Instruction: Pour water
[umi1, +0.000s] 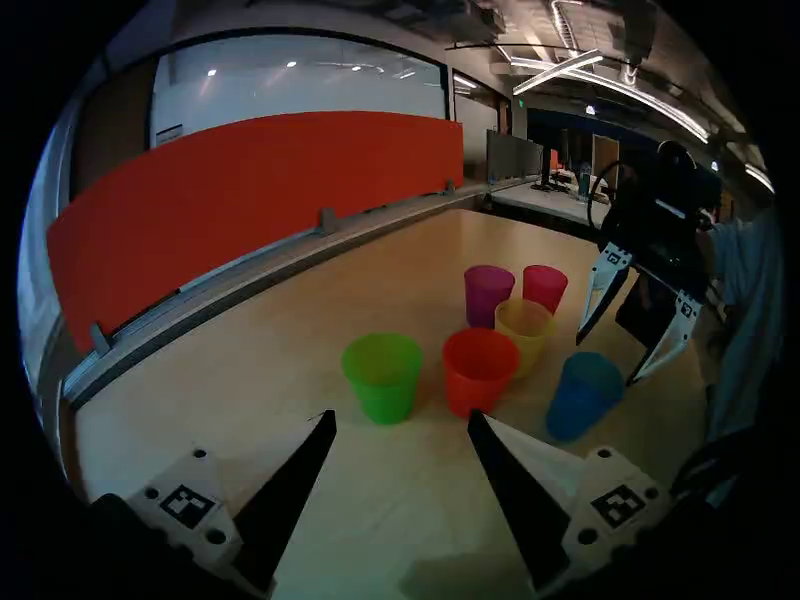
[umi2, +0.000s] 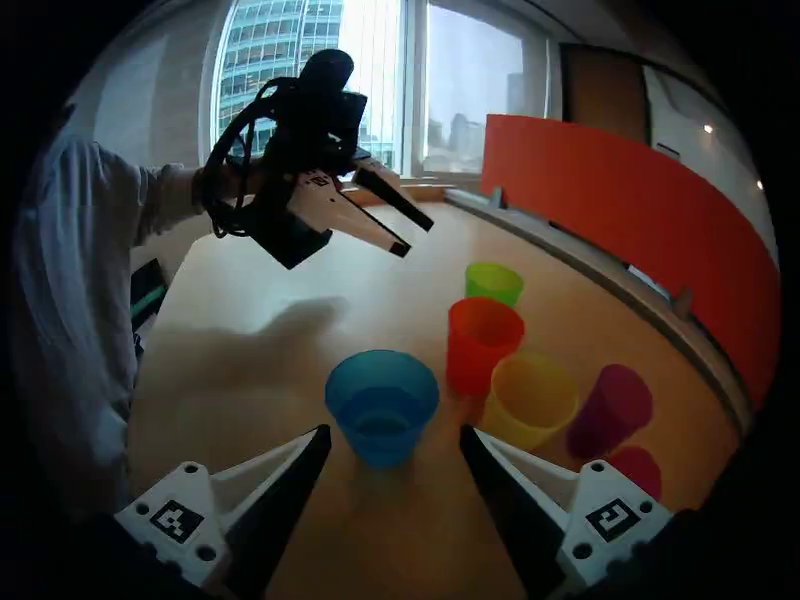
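Jaws apart, right gripper (umi2: 395, 435) seemingly tilted down toward blue cup (umi2: 382, 405)

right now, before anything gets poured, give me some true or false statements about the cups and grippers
1. The purple cup stands beside the pink cup on the wooden table. True.
2. The right gripper is shut on the blue cup. False: it is open, with the cup untouched just ahead of it.
3. The orange cup stands between the green cup and the yellow cup. True.
4. The left gripper holds the green cup. False: it is open and empty.
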